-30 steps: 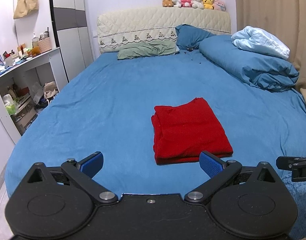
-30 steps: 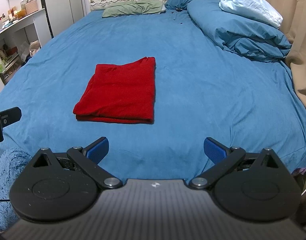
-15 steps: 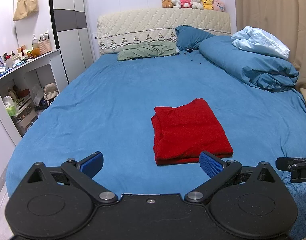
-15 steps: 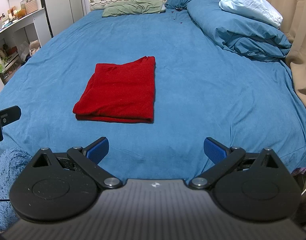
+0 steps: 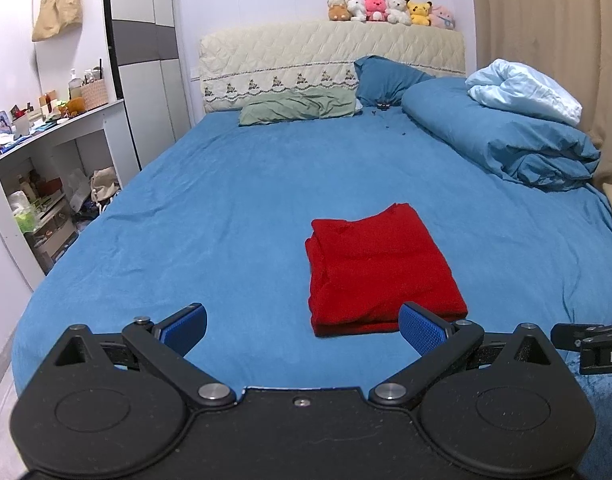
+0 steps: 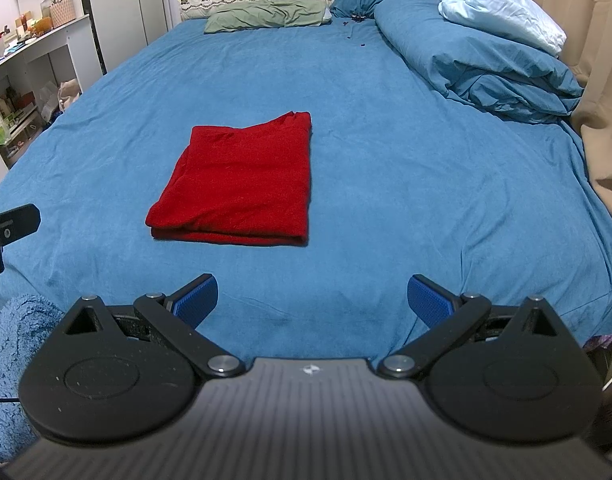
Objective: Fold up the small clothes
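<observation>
red garment (image 5: 380, 266), blue bedsheet (image 5: 233, 208).

Both tools share one build. The left gripper (image 5: 301, 330) has a matte black body, two round discs, silver pivot screws and ribbed blue pads (image 5: 422, 333). The right gripper (image 6: 312, 298) has a grey ribbed top with a small white logo. A fuzzy blue sleeve (image 6: 9, 356) shows beside it.
</observation>
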`<state>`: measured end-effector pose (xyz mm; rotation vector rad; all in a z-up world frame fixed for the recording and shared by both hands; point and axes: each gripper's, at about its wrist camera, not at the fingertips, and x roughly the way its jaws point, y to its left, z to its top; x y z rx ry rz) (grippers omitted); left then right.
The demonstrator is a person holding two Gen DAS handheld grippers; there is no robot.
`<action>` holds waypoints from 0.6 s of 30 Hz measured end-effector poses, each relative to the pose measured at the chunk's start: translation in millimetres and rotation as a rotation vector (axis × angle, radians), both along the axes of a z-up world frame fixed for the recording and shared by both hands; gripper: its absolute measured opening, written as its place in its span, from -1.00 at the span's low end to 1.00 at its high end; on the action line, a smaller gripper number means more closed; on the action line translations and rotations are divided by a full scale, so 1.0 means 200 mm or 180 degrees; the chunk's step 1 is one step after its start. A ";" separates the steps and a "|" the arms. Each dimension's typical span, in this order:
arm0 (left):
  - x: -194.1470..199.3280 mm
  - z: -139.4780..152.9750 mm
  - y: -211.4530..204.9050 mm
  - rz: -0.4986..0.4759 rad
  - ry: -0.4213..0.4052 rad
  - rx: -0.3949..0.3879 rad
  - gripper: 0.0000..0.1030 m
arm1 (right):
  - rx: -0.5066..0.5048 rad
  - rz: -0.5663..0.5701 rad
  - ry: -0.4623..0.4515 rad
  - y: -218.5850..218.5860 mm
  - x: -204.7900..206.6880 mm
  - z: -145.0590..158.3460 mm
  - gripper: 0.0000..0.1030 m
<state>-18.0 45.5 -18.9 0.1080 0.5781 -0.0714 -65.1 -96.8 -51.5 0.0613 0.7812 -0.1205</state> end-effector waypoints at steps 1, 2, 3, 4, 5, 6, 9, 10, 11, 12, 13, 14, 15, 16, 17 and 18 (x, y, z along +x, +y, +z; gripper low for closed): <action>0.00 0.00 0.00 0.0003 -0.0009 -0.0011 1.00 | 0.0000 -0.0001 -0.0003 0.00 0.00 0.00 1.00; 0.00 0.01 0.00 0.0003 -0.0022 -0.0014 1.00 | -0.0001 0.0001 -0.0003 0.00 0.00 0.00 1.00; -0.01 0.01 0.00 0.0002 -0.0036 -0.0007 1.00 | -0.0001 -0.0001 -0.0002 0.00 0.00 0.00 1.00; -0.01 0.01 0.00 0.0005 -0.0053 0.0010 1.00 | 0.0000 -0.0002 -0.0005 0.00 0.00 0.00 1.00; -0.01 0.01 -0.01 0.0016 -0.0073 0.0032 1.00 | 0.0003 0.0000 -0.0006 0.00 0.00 -0.01 1.00; -0.02 0.01 -0.01 0.0023 -0.0087 0.0049 1.00 | 0.0002 -0.0001 -0.0005 0.00 0.00 -0.01 1.00; -0.02 0.02 -0.01 0.0033 -0.0099 0.0047 1.00 | 0.0002 -0.0001 -0.0006 0.00 0.00 -0.01 1.00; -0.02 0.02 0.00 0.0039 -0.0097 0.0039 1.00 | 0.0005 -0.0001 -0.0009 0.00 0.00 -0.01 1.00; -0.01 0.02 0.00 0.0042 -0.0095 0.0030 1.00 | 0.0005 0.0002 -0.0006 0.00 0.00 -0.01 1.00; -0.01 0.02 0.00 0.0045 -0.0092 0.0028 1.00 | 0.0008 0.0008 -0.0002 0.01 0.00 -0.01 1.00; -0.01 0.02 0.00 0.0052 -0.0086 0.0032 1.00 | 0.0010 0.0008 -0.0003 0.01 0.00 -0.01 1.00; 0.00 0.01 0.00 0.0054 -0.0080 0.0037 1.00 | 0.0009 0.0007 -0.0004 0.01 0.01 -0.01 1.00; 0.00 0.01 0.00 0.0052 -0.0074 0.0038 1.00 | 0.0011 0.0011 0.0000 0.01 0.01 -0.01 1.00; 0.01 0.01 -0.01 0.0049 -0.0070 0.0033 1.00 | 0.0015 0.0008 -0.0001 0.01 0.01 -0.01 1.00; 0.01 0.01 -0.01 0.0045 -0.0066 0.0024 1.00 | 0.0014 0.0005 -0.0004 0.01 0.01 -0.01 1.00; 0.01 0.01 -0.01 0.0040 -0.0065 0.0013 1.00 | 0.0013 0.0008 -0.0003 0.01 0.01 -0.01 1.00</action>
